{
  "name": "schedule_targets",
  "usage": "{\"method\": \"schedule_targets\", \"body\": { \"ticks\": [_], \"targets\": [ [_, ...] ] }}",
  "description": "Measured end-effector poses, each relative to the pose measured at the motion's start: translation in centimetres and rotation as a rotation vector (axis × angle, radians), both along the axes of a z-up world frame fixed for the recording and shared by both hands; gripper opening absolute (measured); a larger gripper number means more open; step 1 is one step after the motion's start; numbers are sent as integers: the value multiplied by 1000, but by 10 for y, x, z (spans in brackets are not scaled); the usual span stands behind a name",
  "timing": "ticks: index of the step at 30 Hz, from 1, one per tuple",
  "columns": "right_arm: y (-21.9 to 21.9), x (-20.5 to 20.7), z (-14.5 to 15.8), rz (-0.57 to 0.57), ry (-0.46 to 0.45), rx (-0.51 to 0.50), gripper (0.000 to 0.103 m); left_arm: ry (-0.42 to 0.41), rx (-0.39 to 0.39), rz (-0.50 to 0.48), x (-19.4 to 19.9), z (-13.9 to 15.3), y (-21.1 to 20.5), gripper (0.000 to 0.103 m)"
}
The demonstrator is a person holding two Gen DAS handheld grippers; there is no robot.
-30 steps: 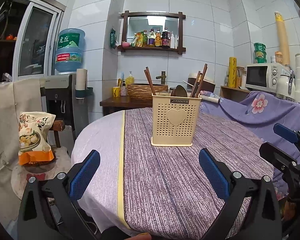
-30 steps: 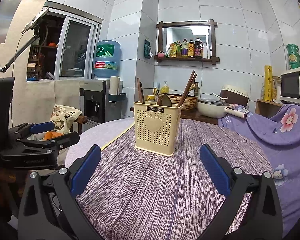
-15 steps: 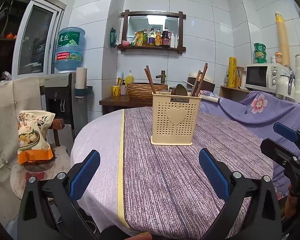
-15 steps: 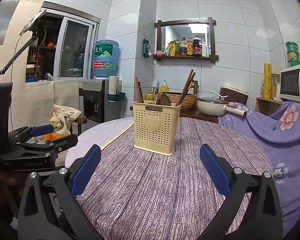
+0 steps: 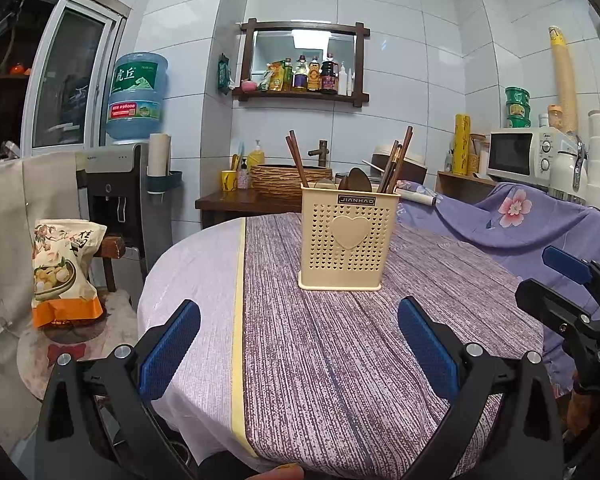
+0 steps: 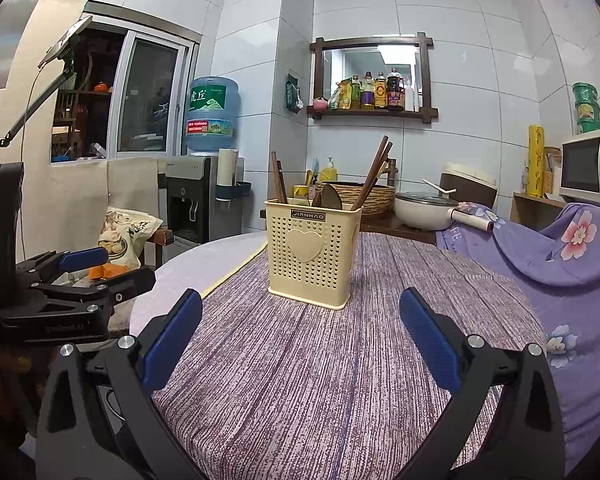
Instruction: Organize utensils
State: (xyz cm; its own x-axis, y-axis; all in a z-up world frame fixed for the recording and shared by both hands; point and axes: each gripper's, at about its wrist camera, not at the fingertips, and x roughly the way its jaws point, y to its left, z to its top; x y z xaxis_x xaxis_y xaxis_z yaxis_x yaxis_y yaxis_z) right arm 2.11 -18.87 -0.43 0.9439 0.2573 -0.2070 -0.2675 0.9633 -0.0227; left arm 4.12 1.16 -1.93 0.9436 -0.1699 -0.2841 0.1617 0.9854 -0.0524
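Note:
A cream perforated utensil holder (image 5: 346,240) with a heart on its front stands upright on the round table; it also shows in the right wrist view (image 6: 312,252). Dark wooden chopsticks (image 5: 398,160) and spoons (image 5: 358,180) stick out of its top, as the right wrist view shows for the chopsticks (image 6: 374,172). My left gripper (image 5: 298,348) is open and empty, back from the holder near the table's front edge. My right gripper (image 6: 300,344) is open and empty too, also short of the holder. Each gripper shows at the other view's side.
The table carries a purple striped cloth (image 5: 340,360) with a white part on the left (image 5: 196,264). A snack bag (image 5: 62,268) sits on a stool at the left. A floral purple cover (image 6: 572,260) lies to the right. A water dispenser (image 5: 116,188) stands behind.
Both grippers have barely shifted; the view drifts slightly. The holder and its utensils have not moved.

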Motion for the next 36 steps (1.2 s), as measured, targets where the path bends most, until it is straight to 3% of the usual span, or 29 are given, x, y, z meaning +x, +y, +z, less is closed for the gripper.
{"method": "schedule_targets", "body": {
  "ticks": [36],
  "targets": [
    [-4, 5, -2, -15, 11, 2, 97, 46, -19, -18, 10, -4, -1, 97]
  ]
}}
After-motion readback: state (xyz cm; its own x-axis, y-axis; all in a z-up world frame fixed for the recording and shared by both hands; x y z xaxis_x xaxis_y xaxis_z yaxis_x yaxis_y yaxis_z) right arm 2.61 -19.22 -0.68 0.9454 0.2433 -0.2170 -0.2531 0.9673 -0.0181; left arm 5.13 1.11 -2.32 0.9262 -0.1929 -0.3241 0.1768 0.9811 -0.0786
